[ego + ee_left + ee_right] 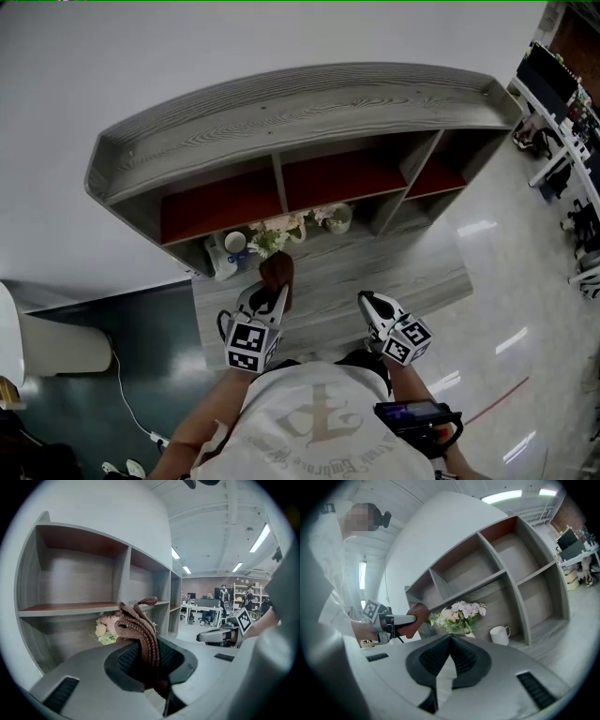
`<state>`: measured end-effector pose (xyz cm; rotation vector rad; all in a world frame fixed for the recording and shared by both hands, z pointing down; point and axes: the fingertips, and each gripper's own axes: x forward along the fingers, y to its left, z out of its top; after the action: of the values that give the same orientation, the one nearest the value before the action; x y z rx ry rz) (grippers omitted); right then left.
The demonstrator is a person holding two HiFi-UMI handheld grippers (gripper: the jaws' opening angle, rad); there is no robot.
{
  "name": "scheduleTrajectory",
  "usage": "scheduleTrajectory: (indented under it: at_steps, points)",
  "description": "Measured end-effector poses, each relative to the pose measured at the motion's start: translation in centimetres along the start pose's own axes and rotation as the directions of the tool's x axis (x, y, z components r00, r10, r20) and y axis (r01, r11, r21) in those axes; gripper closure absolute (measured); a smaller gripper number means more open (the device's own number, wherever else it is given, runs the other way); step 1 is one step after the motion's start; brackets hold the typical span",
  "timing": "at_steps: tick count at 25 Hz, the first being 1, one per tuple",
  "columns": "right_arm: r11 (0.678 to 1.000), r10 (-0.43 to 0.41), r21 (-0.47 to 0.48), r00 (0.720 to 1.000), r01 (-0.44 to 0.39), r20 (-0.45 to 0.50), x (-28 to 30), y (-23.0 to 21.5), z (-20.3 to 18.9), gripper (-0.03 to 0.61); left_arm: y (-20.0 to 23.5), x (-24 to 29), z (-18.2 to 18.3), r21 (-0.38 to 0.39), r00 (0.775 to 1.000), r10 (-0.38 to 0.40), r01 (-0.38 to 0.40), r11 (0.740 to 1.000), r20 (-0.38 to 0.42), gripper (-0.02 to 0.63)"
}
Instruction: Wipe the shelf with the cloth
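Left hand-held gripper [147, 660] was clamped on the brown knitted cloth [138, 629]. The cloth stood up out of the jaws, in front of the shelf [300, 105], near the flowers [458, 616] on its lower board. Right hand-held gripper [450, 641] had its jaws together with nothing between them. A white mug [500, 634] stood beside the flowers.

No readable text, label or number anywhere; curved print on the shirt [319, 427] too blurred.

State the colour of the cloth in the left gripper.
Brown, ribbed knit; the cloth shows best in the left gripper view.
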<state>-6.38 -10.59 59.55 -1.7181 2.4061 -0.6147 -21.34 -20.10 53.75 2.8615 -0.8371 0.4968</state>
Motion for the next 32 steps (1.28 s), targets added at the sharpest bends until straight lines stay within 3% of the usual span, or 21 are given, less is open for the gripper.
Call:
scheduleTrajectory:
  at_steps: [10,18,23,27,32]
  points:
    - [0.997,0.077,-0.001,0.997,-0.077,-0.021,1.1,-3.1,1.3,0.574,-2.1,1.6,1.3,-0.016,0.999,0.034,-0.034,0.999,0.013,0.546]
    - [0.985,0.173,-0.013,0.984,-0.174,-0.047,1.7,-7.0,4.2,0.574,-2.0,4.5,4.8,-0.100,0.990,0.139,-0.136,0.986,0.023,0.545]
    - [0.976,0.217,-0.016,0.975,-0.217,-0.048,2.0,-9.9,6.0,0.574,-2.6,6.9,7.0,-0.083,0.981,0.193,-0.192,0.978,0.011,0.545]
    - [0.968,0.249,0.002,0.967,-0.249,-0.045,2.0,-11.7,6.8,0.574,-2.3,8.7,9.4,-0.030,0.961,0.277,-0.277,0.960,-0.003,0.545]
    - [0.959,0.283,0.000,0.957,-0.284,-0.062,1.7,-13.8,7.4,0.574,-0.6,11.3,12.7,0.038,0.917,0.399,-0.398,0.917,-0.020,0.546]
